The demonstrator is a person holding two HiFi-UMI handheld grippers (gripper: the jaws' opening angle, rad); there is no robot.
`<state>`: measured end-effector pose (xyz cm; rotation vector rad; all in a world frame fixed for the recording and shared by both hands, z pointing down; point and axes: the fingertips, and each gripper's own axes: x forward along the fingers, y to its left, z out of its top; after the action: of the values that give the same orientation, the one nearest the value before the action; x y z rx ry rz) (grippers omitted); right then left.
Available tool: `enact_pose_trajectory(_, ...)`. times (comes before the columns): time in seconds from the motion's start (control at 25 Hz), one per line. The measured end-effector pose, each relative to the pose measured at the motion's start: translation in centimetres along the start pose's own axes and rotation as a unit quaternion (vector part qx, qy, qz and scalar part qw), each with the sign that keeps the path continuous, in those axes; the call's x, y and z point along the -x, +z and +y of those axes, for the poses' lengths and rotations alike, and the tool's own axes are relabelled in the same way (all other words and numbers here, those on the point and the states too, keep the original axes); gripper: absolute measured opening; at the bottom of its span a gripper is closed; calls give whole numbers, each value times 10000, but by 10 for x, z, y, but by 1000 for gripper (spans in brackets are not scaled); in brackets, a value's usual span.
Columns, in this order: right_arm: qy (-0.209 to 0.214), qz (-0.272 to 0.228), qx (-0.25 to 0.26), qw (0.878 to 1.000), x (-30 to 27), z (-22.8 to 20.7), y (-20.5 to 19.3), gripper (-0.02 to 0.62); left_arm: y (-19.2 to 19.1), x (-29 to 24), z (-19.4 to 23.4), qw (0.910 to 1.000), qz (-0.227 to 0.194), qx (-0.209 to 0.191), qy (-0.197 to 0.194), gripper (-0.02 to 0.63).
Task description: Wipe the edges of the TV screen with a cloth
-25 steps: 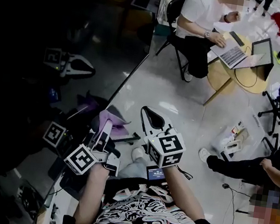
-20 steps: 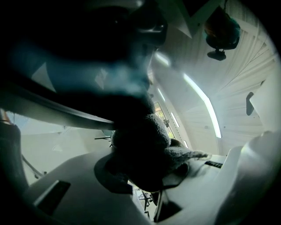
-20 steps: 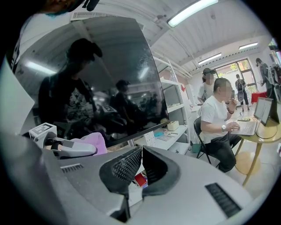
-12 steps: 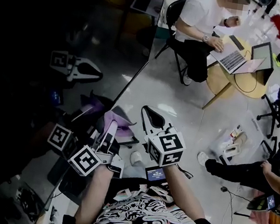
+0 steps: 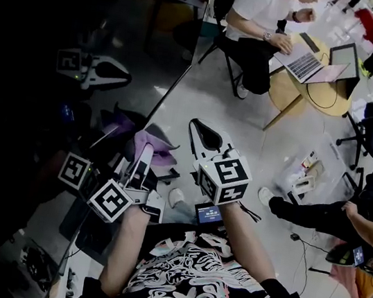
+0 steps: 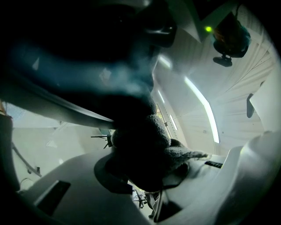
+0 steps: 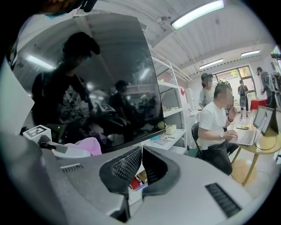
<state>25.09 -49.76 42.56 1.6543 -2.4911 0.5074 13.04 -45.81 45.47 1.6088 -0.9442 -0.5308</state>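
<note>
Nudged along the TV screen (image 7: pixel 109 74), cloth (image 6: pixel 145 149) sits clamped between left gripper's (image 5: pixel 145 155) jaws.

TV screen (image 5: pixel 58 26): big black glossy panel, upright, dark, mirroring the room and me. Thin frame along its lower edge.

Cloth (image 5: pixel 152 150): soft lilac fleece, bunched up, loose corners sticking out. A thick wad of it is pinched in my left gripper (image 5: pixel 143 164). It sits at the screen's lower edge, touching it or all but. Its reflection shows in the glass just beside it. In the right gripper view the cloth (image 7: pixel 85 145) reads pale pink, low by the screen's (image 7: pixel 101 79) bottom corner.
</note>
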Motion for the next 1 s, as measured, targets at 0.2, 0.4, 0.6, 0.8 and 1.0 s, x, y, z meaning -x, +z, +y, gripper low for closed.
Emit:
enact_pose_trajectory(0.2,9,-14,13,10000,0,-7,1,30,-1,-6,-3,9999,-60,84,-49,112)
enact_pose_trajectory(0.4,140,48,46,9999,-8,-29,10,31,-4,-30,-9,9996,-231,169,-75,112)
enact_pose_trajectory(0.6,294,92,87,9995,-14,-42,18,31,-3,-42,-14,9994,-349,82,-31,112)
enact_pose_trajectory(0.8,460,132,254,9985,-22,-52,29,31,2,-55,-16,9989,-468,26,-9,112)
enact_pose_trajectory(1.0,458,137,232,9986,-29,-87,44,30,-3,-83,-28,9984,-550,118,-25,112)
